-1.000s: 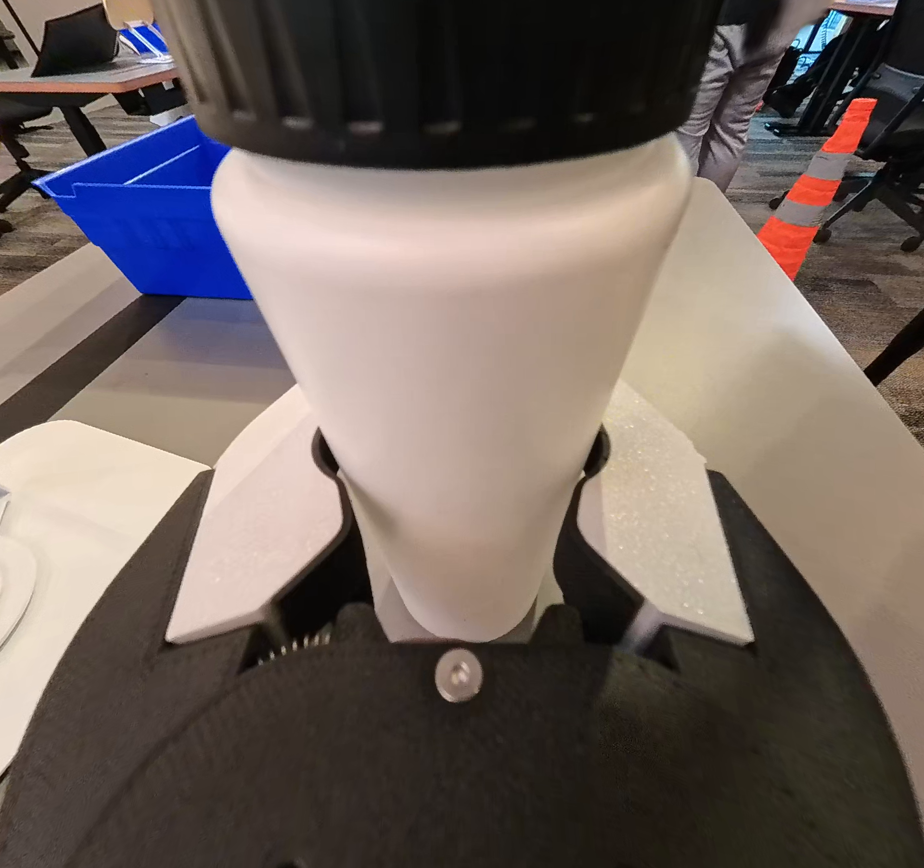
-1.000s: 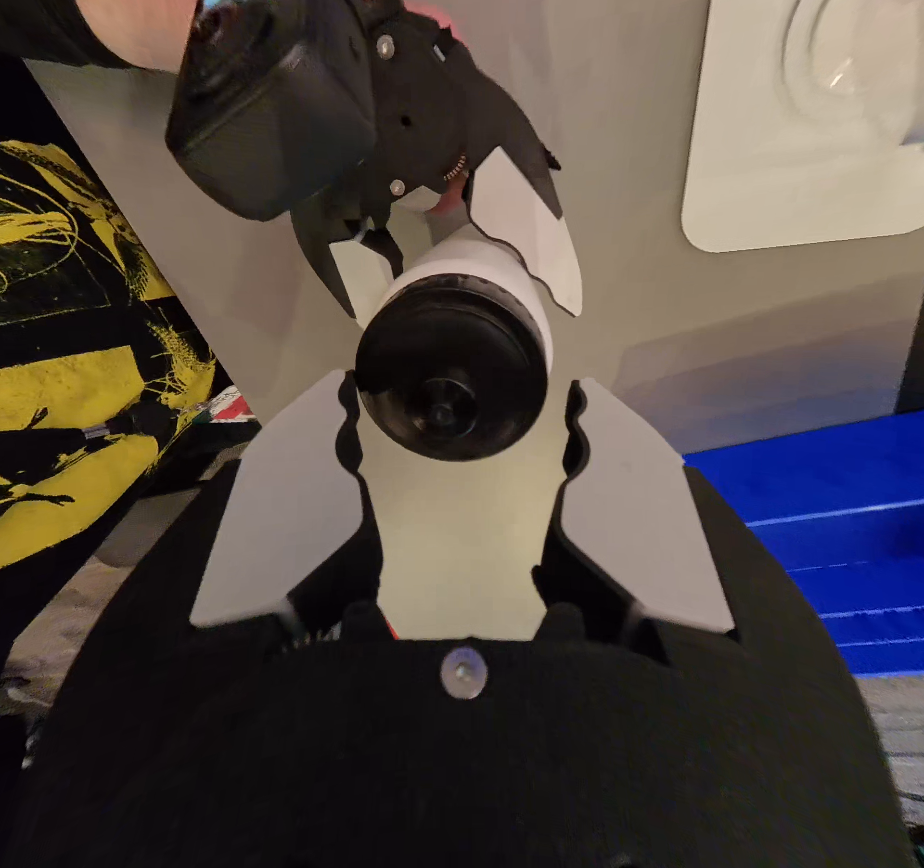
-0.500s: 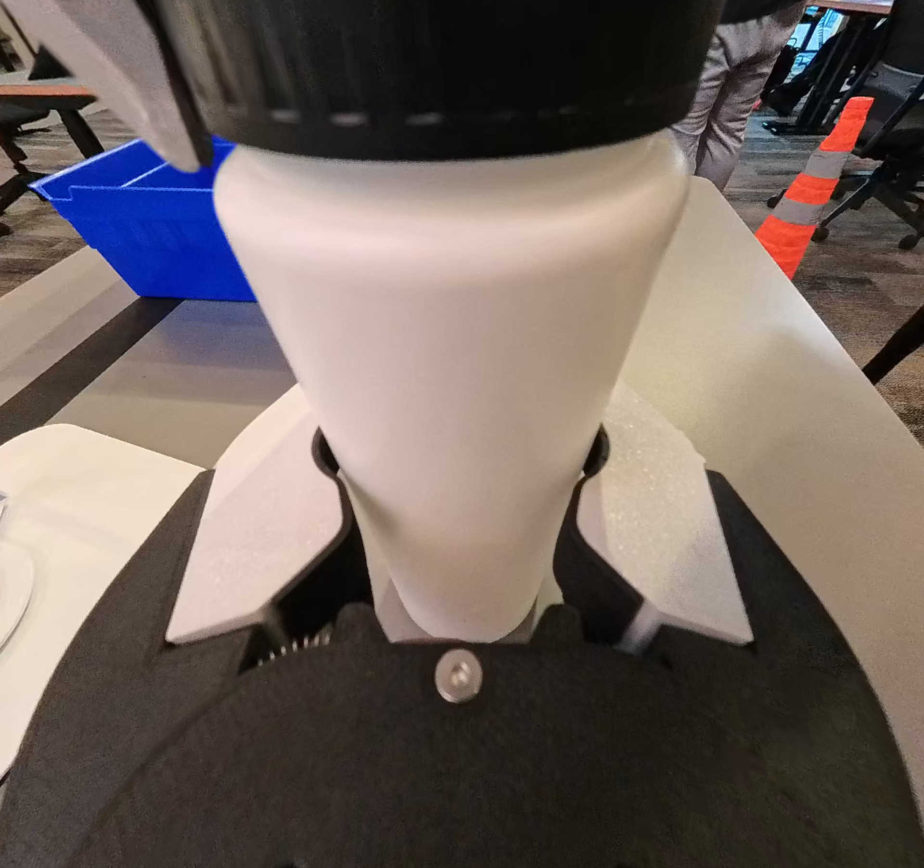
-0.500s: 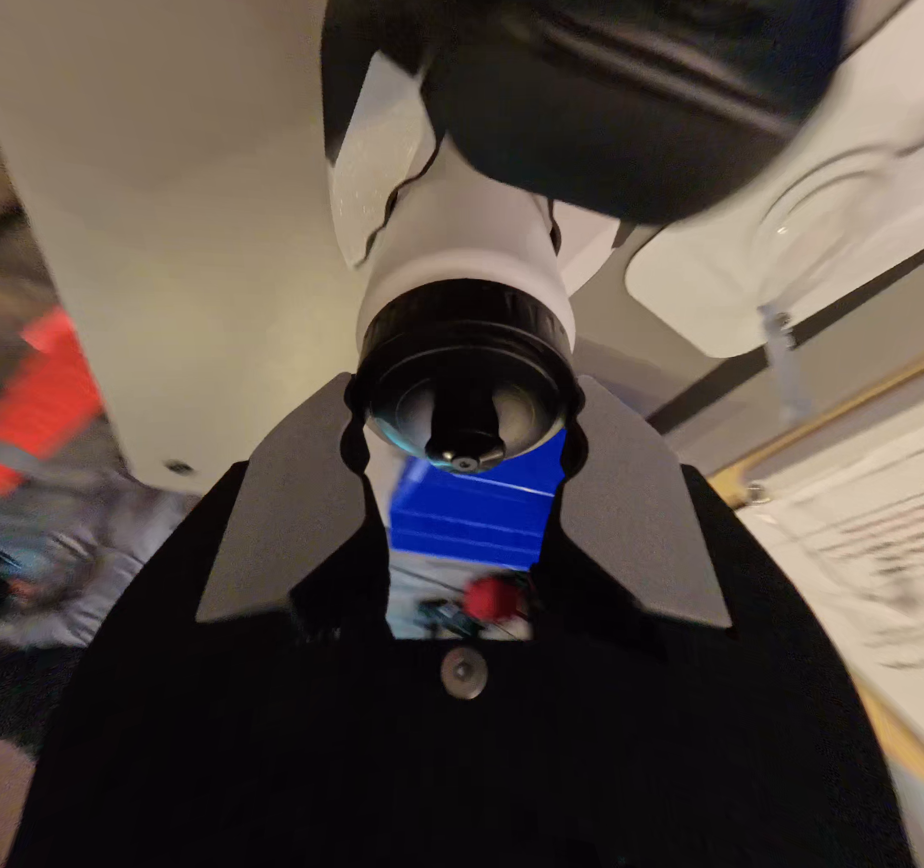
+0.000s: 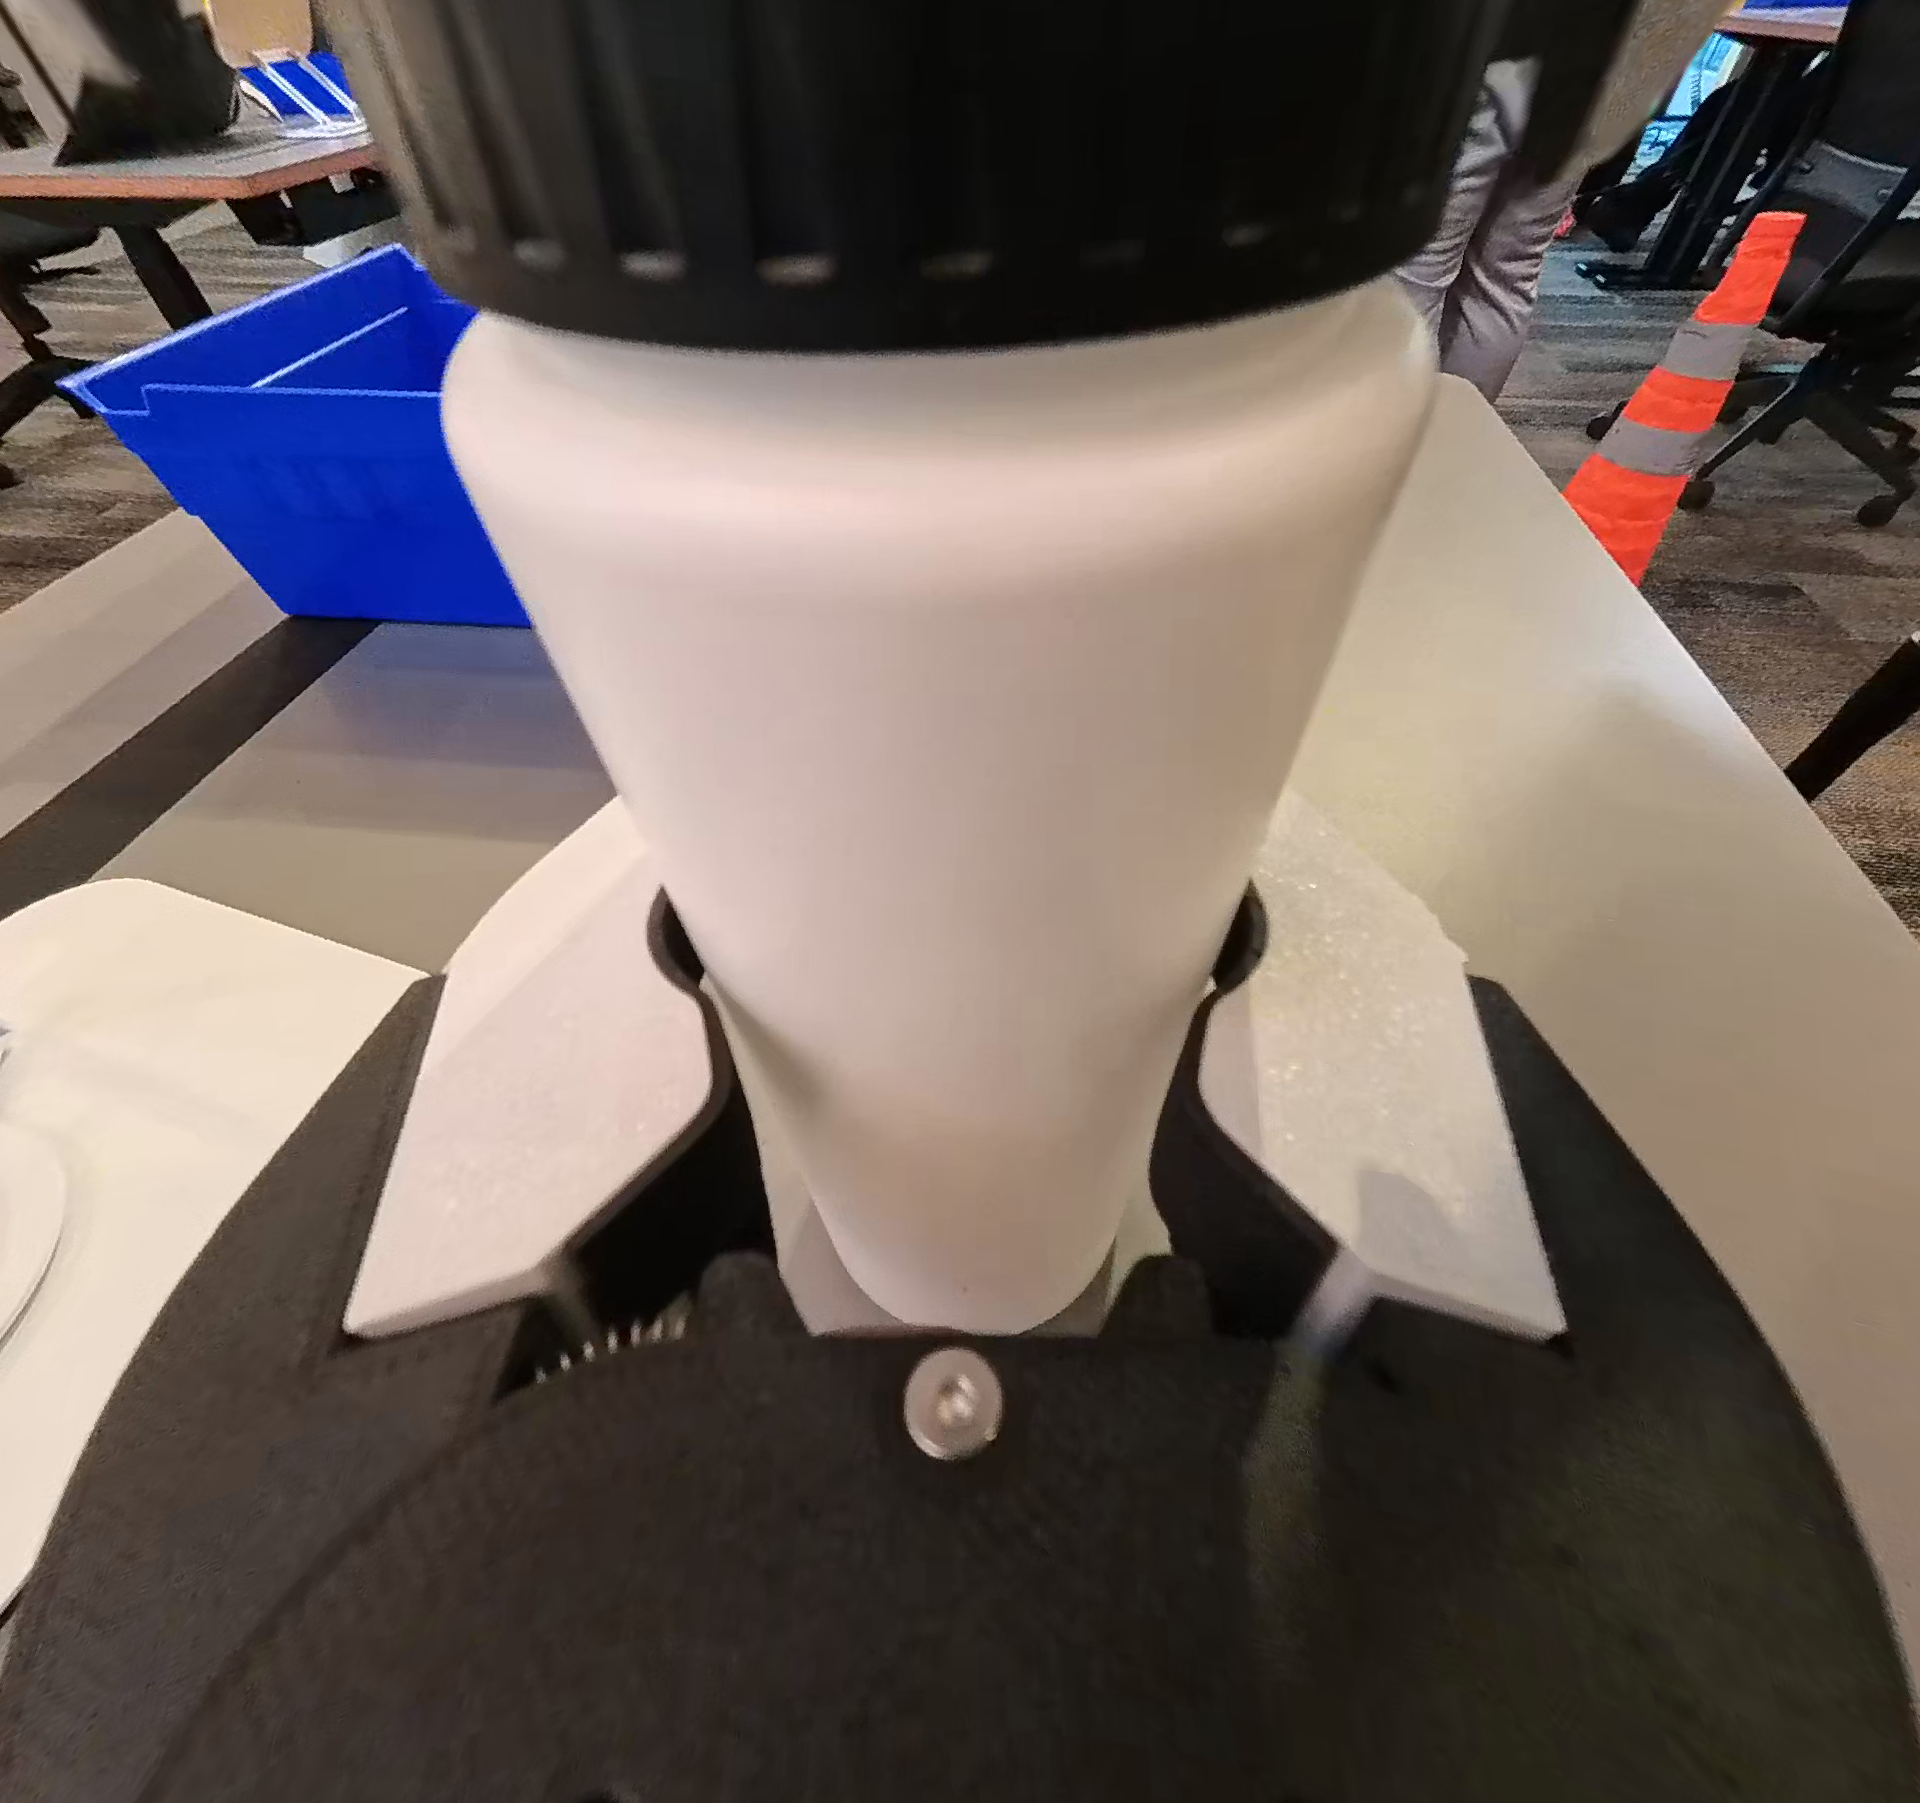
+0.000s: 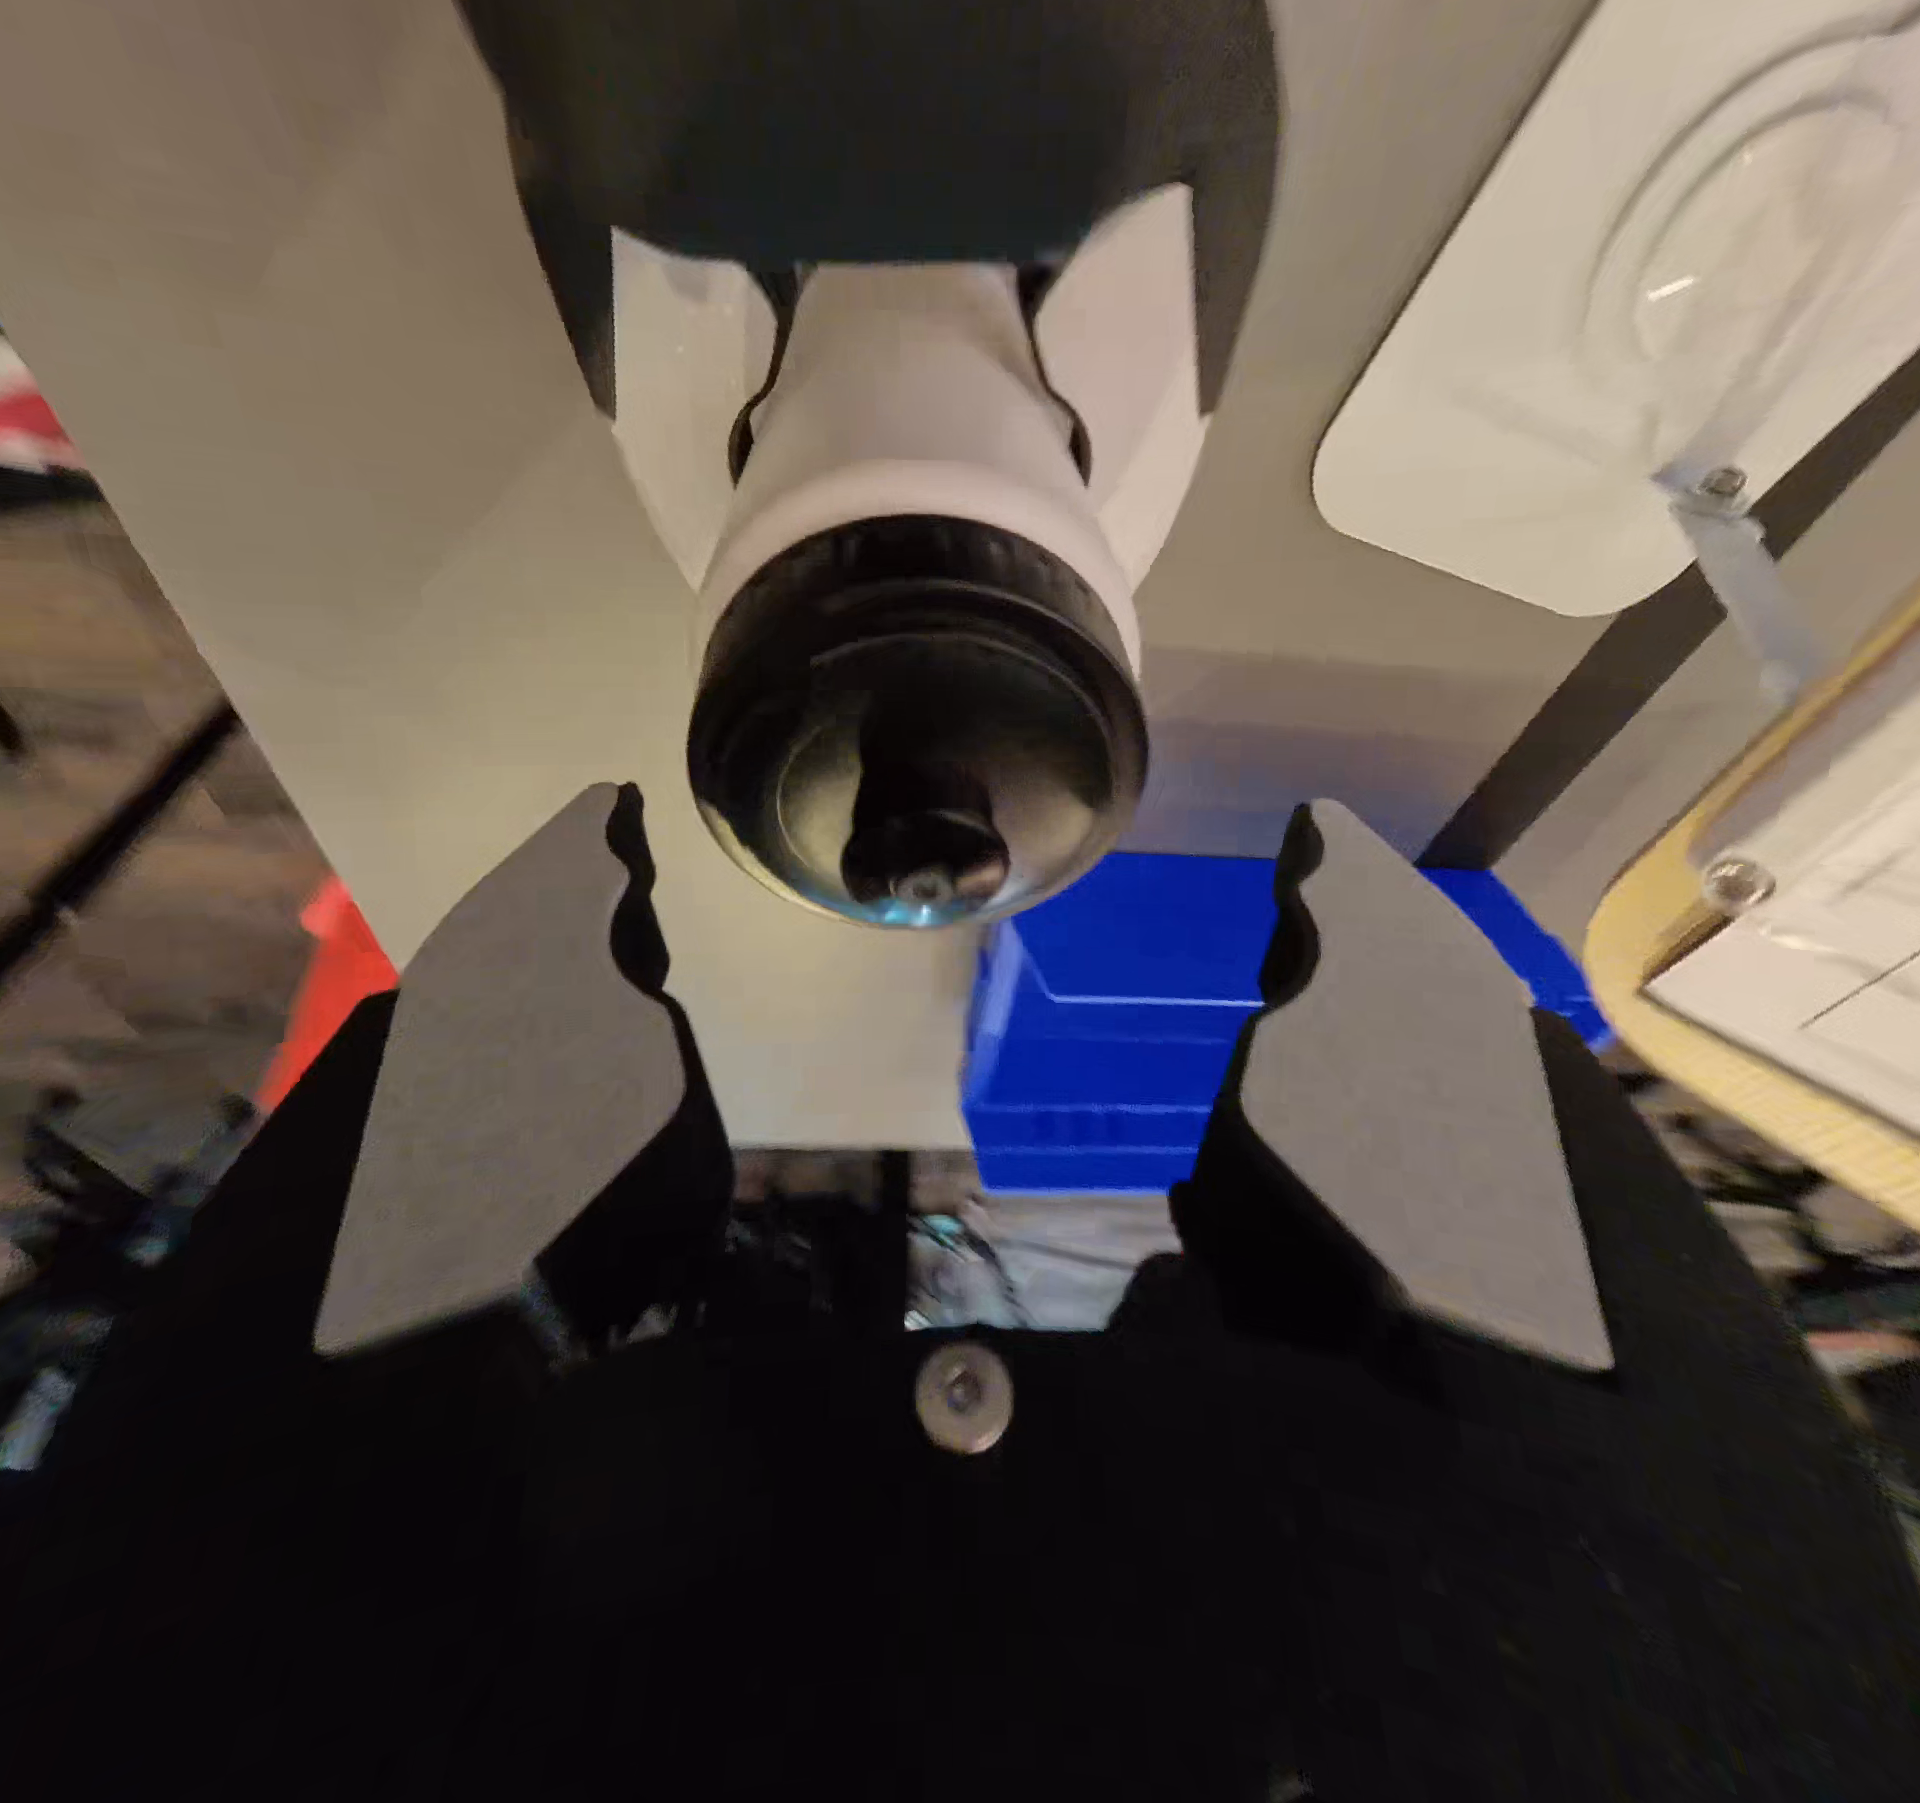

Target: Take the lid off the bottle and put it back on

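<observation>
A white bottle (image 5: 935, 714) with a black ribbed lid (image 5: 914, 91) on it fills the left wrist view. My left gripper (image 5: 956, 922) is shut on the bottle's lower body and holds it above the table. In the right wrist view the lid (image 6: 914, 735) faces the camera, top on, with the bottle (image 6: 914, 465) and the left gripper (image 6: 904, 371) behind it. My right gripper (image 6: 961, 818) is open, its tips on either side of the lid's near end, with gaps on both sides and not touching it.
A blue bin (image 5: 301, 486) stands at the table's (image 5: 1507, 766) far left and also shows in the right wrist view (image 6: 1143, 1005). A white tray (image 5: 156, 1078) lies near left. An orange cone (image 5: 1683, 403), office chairs and a person's legs (image 5: 1486, 278) stand on the floor beyond.
My right gripper swung round to face the lid and its tips closed in beside it. Now its jaws stand wider apart, clear of the lid. My left gripper kept holding the bottle.
</observation>
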Motion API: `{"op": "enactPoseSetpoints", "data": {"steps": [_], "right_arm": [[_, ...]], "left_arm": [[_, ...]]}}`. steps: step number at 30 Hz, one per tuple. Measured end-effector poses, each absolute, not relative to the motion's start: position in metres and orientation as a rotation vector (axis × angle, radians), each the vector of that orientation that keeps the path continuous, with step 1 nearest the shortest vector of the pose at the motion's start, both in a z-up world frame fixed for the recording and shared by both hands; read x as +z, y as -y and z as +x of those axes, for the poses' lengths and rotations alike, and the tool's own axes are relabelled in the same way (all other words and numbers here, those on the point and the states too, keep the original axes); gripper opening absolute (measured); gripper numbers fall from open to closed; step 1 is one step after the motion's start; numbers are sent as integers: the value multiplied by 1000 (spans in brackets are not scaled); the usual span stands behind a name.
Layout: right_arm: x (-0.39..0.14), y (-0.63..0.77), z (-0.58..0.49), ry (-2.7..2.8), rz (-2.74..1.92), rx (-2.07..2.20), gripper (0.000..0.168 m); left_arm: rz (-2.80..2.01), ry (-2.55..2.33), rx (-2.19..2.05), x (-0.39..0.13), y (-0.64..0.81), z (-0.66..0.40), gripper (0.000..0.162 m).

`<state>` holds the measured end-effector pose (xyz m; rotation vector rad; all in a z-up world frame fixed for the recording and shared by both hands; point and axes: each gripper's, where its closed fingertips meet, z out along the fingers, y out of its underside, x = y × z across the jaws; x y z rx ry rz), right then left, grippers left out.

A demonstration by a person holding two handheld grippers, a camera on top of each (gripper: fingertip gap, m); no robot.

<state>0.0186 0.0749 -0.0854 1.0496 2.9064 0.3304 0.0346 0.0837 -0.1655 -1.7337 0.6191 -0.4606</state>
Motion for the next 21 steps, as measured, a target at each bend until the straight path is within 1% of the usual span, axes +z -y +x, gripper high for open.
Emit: {"op": "enactPoseSetpoints", "data": {"steps": [1, 3, 4, 6, 7, 10, 12, 18, 21], "right_arm": [[-83, -73, 19, -2879, 1161, 249, 114], [-78, -68, 15, -2801, 1384, 47, 108], [-75, -63, 15, -2738, 1475, -56, 103], [-72, -57, 13, -2632, 1603, -225, 85], [-73, -54, 13, -2597, 1633, -271, 81], [-82, -57, 14, -2577, 1673, -233, 81], [-87, -53, 16, -2561, 1637, -223, 76], [-86, -54, 15, -2687, 1448, -83, 75], [-85, -58, 18, -2804, 1130, 85, 75]], "left_arm": [[-1734, -619, -461, -165, -84, 35, 97], [-1734, -619, -461, -165, -84, 35, 97], [-1733, -619, -461, -165, -84, 35, 97], [-1733, -618, -461, -165, -84, 35, 97], [-1733, -618, -461, -165, -84, 35, 97], [-1735, -618, -460, -166, -84, 35, 97], [-1736, -617, -459, -166, -84, 35, 97], [-1734, -617, -462, -166, -83, 34, 97], [-1734, -621, -460, -166, -84, 35, 97]]}}
